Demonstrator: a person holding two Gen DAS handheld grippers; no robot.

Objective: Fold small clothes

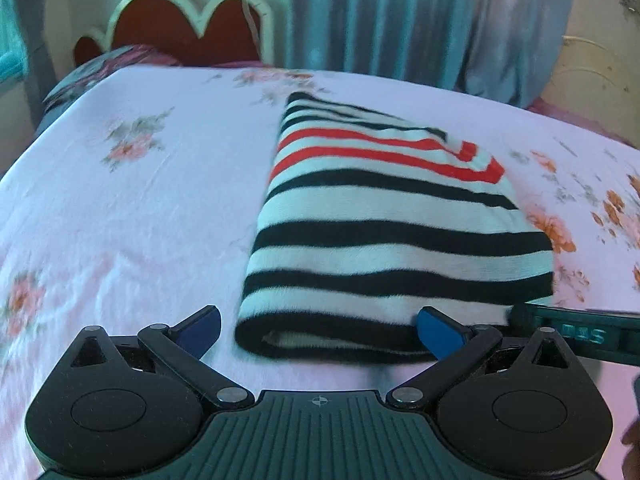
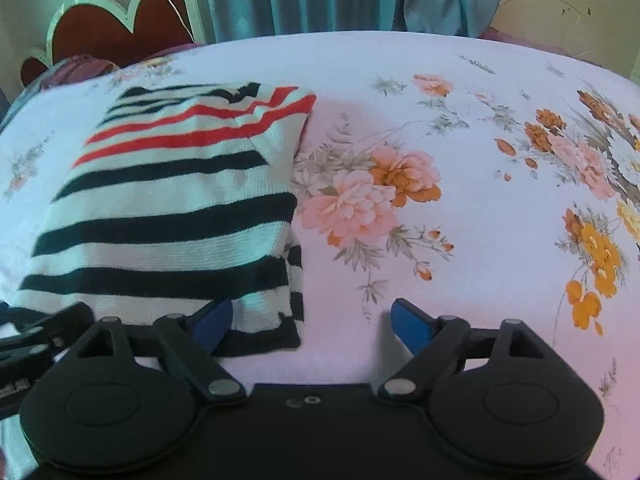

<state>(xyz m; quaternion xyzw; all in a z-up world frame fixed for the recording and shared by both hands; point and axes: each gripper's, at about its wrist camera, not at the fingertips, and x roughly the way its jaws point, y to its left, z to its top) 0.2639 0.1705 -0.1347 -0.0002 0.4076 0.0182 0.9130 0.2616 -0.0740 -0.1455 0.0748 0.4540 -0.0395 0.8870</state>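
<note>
A folded garment with black, white and red stripes lies flat on the floral bedsheet. My left gripper is open wide just in front of its near folded edge, and neither blue pad presses the cloth. In the right wrist view the same garment fills the left half. My right gripper is open at the garment's near right corner, with its left fingertip over the cloth and its right fingertip over bare sheet. Each gripper shows at the edge of the other's view.
A red headboard with a white scalloped rim and a dark patterned pillow stand at the far left end of the bed. Blue curtains hang behind it. Bare sheet lies to the left and right of the garment.
</note>
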